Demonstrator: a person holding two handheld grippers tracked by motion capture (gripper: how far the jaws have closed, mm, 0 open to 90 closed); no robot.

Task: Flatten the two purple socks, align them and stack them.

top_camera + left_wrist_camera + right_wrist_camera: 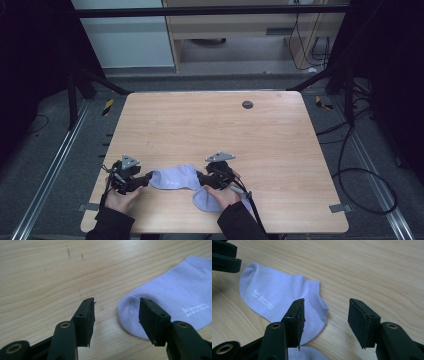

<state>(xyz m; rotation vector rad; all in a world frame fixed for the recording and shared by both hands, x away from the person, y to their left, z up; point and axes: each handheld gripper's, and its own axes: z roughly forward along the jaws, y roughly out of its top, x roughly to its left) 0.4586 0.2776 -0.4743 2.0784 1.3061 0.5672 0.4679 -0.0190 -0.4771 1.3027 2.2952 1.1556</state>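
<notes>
Both hands sit at the table's point(280, 150) near edge. Left gripper point(116, 315) gapes wide at the lilac sock's point(172, 178) toe, gripping nothing. Right gripper point(325, 317) stands equally wide over its cuff, empty.

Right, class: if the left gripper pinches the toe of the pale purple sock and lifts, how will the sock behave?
The sock lies thin and flat on the table, so it will probably droop limply. It looks like soft knit, so likely light and not slippery between the pads. Pushed, it would probably bunch rather than slide whole.
</notes>
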